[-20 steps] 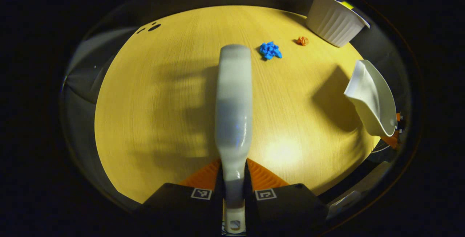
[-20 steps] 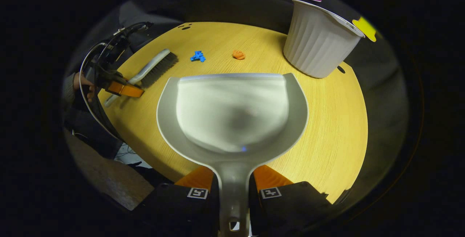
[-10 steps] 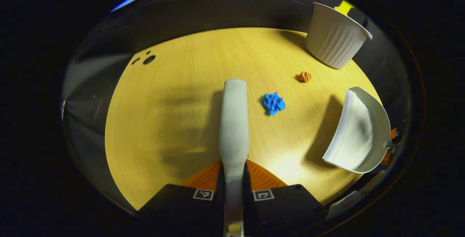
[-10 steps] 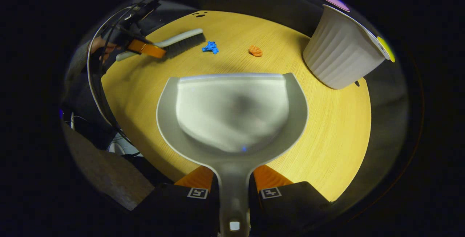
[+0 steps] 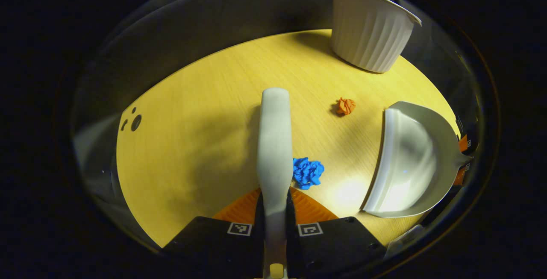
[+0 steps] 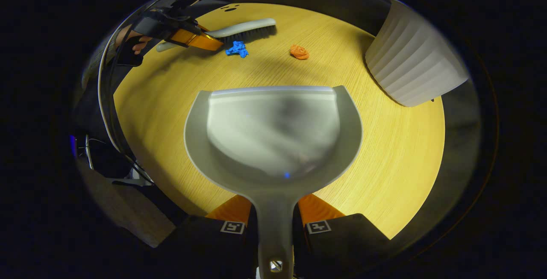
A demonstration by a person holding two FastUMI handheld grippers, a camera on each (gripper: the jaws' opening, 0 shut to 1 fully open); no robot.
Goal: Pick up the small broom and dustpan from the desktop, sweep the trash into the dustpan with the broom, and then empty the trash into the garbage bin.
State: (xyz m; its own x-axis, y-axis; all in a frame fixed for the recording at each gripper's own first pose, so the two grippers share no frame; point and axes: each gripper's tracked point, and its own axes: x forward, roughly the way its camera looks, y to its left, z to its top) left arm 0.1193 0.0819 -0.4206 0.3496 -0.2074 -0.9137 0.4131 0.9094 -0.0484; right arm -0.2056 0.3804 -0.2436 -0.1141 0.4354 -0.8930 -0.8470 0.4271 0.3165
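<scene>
So my left gripper (image 5: 274, 210) has its jaws clamped on the handle of the small broom (image 5: 274, 142), which sticks out over the wooden desk (image 5: 192, 142). The blue paper wad (image 5: 307, 172) sits right beside the broom, the orange wad (image 5: 345, 106) farther out toward the ribbed white garbage bin (image 5: 367, 31). My right gripper (image 6: 274, 223) has its jaws clenched on the dustpan (image 6: 273, 133) handle, pan open toward both wads. No brand or readable writing anywhere, just little square black-and-white markers on my jaws. A hand (image 6: 139, 45) shows holding the left gripper.
</scene>
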